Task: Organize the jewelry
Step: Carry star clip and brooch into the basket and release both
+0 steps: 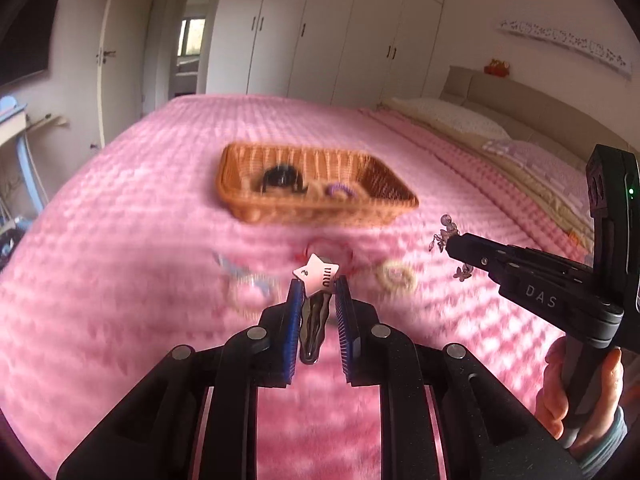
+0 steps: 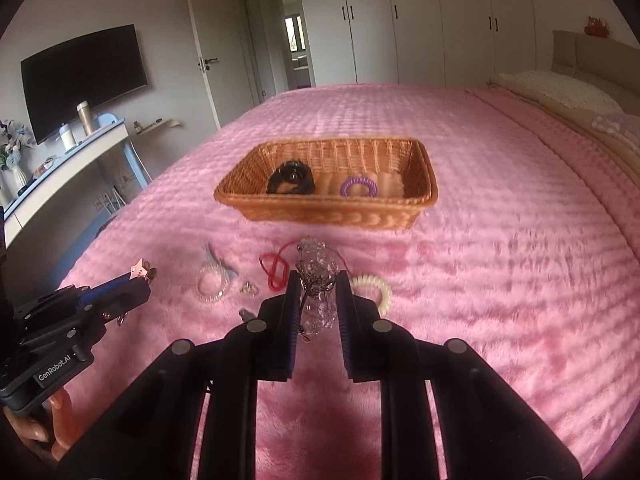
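My left gripper [image 1: 317, 286] is shut on a hair clip with a pink star [image 1: 316, 276], held above the pink bedspread; it also shows in the right wrist view [image 2: 140, 274]. My right gripper [image 2: 318, 280] is shut on a clear beaded bracelet [image 2: 316, 276]; in the left wrist view it [image 1: 450, 242] holds the bracelet's purple-tinted beads [image 1: 444, 234]. A wicker basket [image 2: 332, 212] ahead holds a black hair claw [image 2: 290, 178] and a purple coil tie [image 2: 359, 186].
On the bedspread lie a red cord [image 2: 276, 266], a clear coil tie [image 2: 211, 285], a blue clip [image 2: 214, 258], a small clear piece [image 2: 250, 289] and a cream coil tie [image 2: 380, 290]. Pillows [image 2: 560, 92] lie at right; a desk [image 2: 60, 160] stands left.
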`<act>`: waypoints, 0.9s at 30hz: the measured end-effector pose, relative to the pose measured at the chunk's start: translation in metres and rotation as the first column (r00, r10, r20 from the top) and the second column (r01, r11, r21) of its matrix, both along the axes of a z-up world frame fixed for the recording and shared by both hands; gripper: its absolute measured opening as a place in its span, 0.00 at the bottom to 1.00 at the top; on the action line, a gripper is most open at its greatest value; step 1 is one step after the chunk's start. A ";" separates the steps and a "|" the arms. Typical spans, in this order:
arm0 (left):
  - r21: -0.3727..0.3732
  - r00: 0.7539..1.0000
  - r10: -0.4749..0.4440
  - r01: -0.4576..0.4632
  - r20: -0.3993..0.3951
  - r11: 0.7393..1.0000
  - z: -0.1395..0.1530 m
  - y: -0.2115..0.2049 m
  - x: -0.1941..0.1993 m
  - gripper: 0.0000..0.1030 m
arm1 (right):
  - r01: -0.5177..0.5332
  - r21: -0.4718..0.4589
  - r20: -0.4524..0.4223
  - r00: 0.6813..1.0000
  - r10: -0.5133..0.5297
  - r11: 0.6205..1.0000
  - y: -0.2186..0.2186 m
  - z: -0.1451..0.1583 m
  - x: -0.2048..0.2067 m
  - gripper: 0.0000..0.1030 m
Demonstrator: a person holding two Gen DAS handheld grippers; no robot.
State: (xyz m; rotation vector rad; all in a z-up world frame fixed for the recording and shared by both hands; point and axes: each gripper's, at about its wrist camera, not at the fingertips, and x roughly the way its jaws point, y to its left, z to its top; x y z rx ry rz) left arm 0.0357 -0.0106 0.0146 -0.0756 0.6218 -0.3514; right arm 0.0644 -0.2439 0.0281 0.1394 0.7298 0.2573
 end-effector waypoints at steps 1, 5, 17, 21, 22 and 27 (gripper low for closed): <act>0.003 1.000 0.000 0.000 0.015 1.000 0.007 -0.001 0.007 0.15 | 0.002 -0.003 0.010 1.000 -0.002 1.000 -0.001 0.004 0.009 0.15; 0.003 0.998 0.000 -0.001 0.056 1.000 0.029 -0.008 0.048 0.15 | 0.017 -0.020 0.033 0.999 -0.017 1.000 0.001 0.014 0.055 0.15; -0.053 0.999 -0.020 0.018 -0.038 0.998 0.002 -0.033 0.187 0.15 | 0.043 0.054 -0.158 0.987 -0.034 0.998 -0.014 -0.042 0.199 0.15; -0.049 0.996 -0.035 0.031 -0.082 0.998 -0.017 -0.042 0.209 0.15 | 0.056 0.051 -0.215 0.976 -0.044 0.997 -0.015 -0.065 0.220 0.15; -0.044 0.995 -0.036 0.032 -0.091 0.998 -0.020 -0.043 0.212 0.15 | 0.061 0.045 -0.227 0.973 -0.049 0.997 -0.012 -0.070 0.222 0.15; -0.038 0.992 -0.027 0.022 -0.125 0.999 -0.033 -0.044 0.221 0.15 | 0.066 0.023 -0.247 0.967 -0.058 0.998 -0.010 -0.082 0.229 0.15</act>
